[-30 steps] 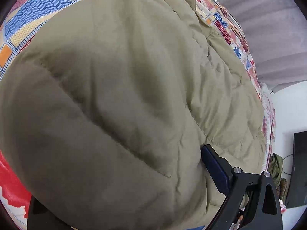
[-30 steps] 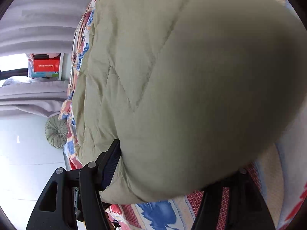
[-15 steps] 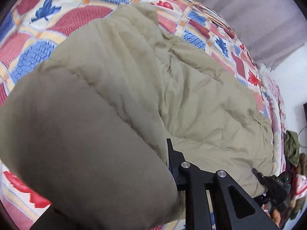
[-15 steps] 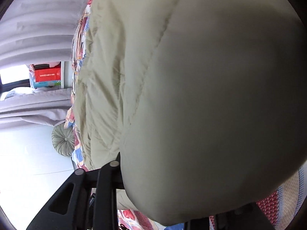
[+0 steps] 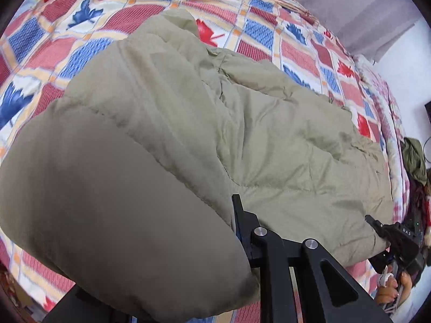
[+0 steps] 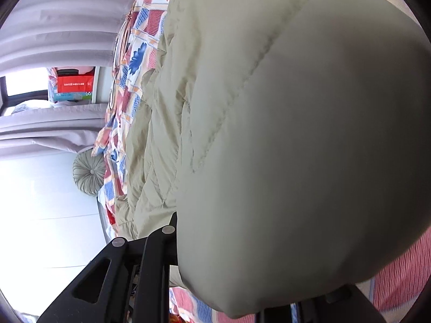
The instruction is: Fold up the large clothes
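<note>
step: first fold, lifting edge | left claw (image 5: 172,258) clamped on padded coat (image 5: 269,123); right claw (image 6: 242,263) just closed on it too | coat on bed (image 5: 80,21) (near edge raised) | next: carry edge across coat, evenly

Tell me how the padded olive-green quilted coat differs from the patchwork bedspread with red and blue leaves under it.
The padded olive-green quilted coat is one plain colour; the patchwork bedspread is a grid of red, blue and cream squares with leaf prints. The coat is thick and puffy, the bedspread thin and flat. The coat's near edge bulges up by both cameras; the bedspread lies spread out. Both are soft fabric.
</note>
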A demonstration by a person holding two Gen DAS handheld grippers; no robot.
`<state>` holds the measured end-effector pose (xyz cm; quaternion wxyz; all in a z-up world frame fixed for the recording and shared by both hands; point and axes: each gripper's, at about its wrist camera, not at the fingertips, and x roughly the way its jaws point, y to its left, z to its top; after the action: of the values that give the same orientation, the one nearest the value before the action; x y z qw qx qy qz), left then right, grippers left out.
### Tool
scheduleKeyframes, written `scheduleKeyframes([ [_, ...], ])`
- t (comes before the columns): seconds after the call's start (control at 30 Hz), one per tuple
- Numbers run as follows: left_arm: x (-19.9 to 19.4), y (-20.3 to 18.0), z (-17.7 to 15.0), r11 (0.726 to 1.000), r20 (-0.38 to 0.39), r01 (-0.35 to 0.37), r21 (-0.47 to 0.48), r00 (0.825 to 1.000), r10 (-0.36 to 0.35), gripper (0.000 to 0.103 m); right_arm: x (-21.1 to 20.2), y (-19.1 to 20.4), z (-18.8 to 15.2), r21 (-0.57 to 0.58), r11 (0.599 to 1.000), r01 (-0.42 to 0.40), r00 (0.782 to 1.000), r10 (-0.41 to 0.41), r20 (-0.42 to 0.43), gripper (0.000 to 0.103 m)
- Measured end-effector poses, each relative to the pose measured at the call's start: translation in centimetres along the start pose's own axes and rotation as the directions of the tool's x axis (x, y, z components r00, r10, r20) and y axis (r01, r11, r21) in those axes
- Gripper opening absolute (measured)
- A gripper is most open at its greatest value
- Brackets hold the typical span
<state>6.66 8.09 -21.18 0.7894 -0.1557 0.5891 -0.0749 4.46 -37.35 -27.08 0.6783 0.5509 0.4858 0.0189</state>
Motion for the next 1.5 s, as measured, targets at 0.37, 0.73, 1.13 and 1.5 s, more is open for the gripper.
scheduleKeyframes([
  [0.37,-0.7,3.1,-7.2,1.000,-0.126,-0.027,-0.015,0.992,0.025,0.022,-3.7,-6.0,-7.6,0.145,0.988,0.043,0.998,-0.036,-0.048,0.024],
  [0.73,-3.7,3.9,-6.3,0.995,-0.157,-0.097,-0.038,0.984,0.090,0.052,-4.9,-1.1,-7.2,-0.071,0.969,0.237,0.961,-0.245,-0.133,0.051],
  [1.13,-11.6,1.4,-4.2,0.974,0.058,-0.186,0.128,0.982,0.180,0.052,-11.6,4.3,-8.3,-0.259,0.903,0.344,0.937,-0.347,0.034,0.054],
  [1.5,-0.9,-10.1,1.1,0.925,-0.020,0.093,0.367,0.996,-0.092,0.040,-1.5,11.5,-4.8,-0.504,0.816,0.283,0.951,-0.308,0.035,0.013],
])
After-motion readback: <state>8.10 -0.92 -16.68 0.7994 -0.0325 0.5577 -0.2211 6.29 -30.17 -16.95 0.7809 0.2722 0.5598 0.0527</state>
